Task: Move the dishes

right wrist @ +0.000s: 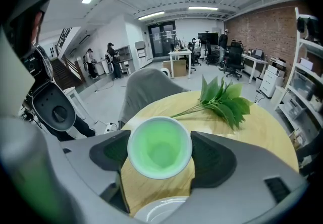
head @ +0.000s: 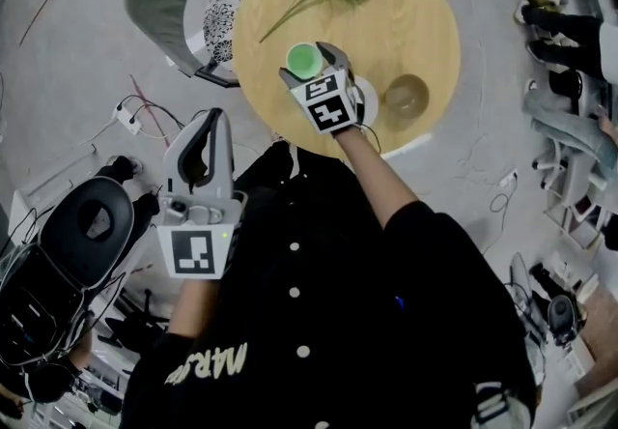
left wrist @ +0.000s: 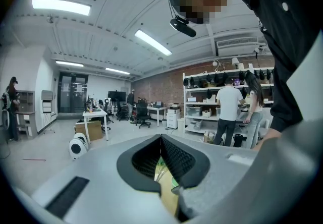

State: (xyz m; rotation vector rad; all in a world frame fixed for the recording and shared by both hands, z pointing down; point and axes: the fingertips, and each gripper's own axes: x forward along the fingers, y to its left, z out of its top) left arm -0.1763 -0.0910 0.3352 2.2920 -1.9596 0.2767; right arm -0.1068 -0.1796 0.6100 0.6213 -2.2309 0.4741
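A: Gripping anything, the right tool (right wrist: 159, 156)?
B: Yes, a green cup (right wrist: 159, 143), over the round worktop (head: 410, 16), just beyond a white plate (right wrist: 160, 213).
A: The left tool (left wrist: 161, 140)?
B: Closed, empty, off the worktop.

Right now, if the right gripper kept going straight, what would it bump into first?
Probably the round table, just under the green cup the right gripper holds; the leaves lie further off.
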